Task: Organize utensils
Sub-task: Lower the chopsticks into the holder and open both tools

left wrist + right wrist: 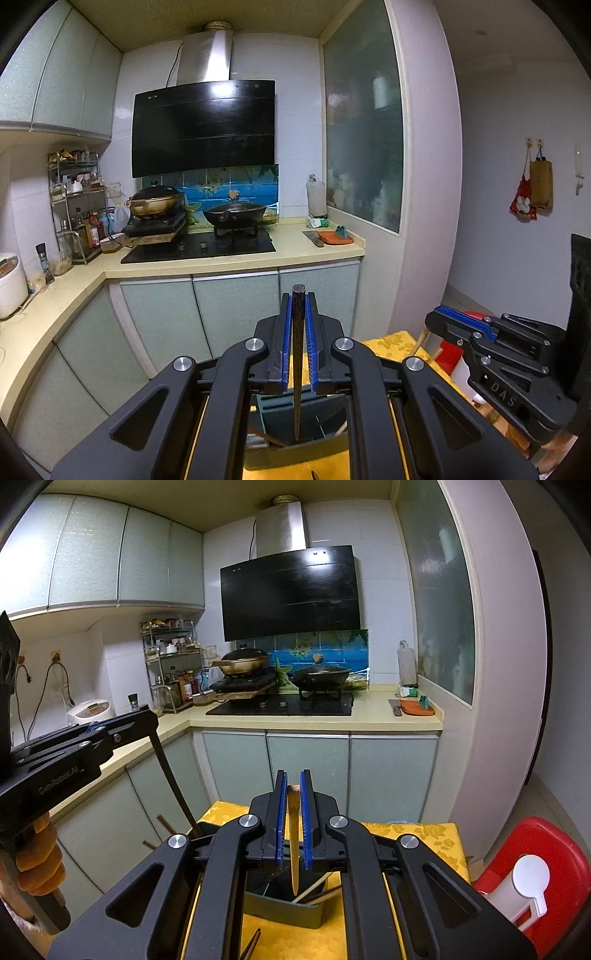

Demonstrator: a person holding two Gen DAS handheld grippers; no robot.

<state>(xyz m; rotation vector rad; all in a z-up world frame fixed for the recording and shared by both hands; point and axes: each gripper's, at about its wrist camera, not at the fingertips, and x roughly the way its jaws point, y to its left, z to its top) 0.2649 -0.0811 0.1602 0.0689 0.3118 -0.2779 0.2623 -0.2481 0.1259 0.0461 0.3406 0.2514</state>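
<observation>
In the left wrist view our left gripper (299, 295) has its blue pads pinched on a dark chopstick (297, 369), which hangs down the lower centre of the frame with its tip inside the grey utensil holder (295, 417). In the right wrist view our right gripper (293, 775) is pressed shut on a pale bamboo chopstick (294, 842), its point just above the same holder (284, 904), where other pale sticks already lean.

We judge the risk to lie in the thin grip: each stick is held near its top end only, so it could swivel between the pads, catch the holder's rim or the sticks inside, and tip the holder or slip free. Both grippers crowd one opening, so they could knock each other.

The holder stands on a yellow patterned cloth (424, 834), with more chopsticks lying loose at the lower edge. Beyond are pale cabinet doors (306, 768), a cream countertop (332, 720), a black hob with two pans (321, 674), and a red stool (543, 856) at lower right.
</observation>
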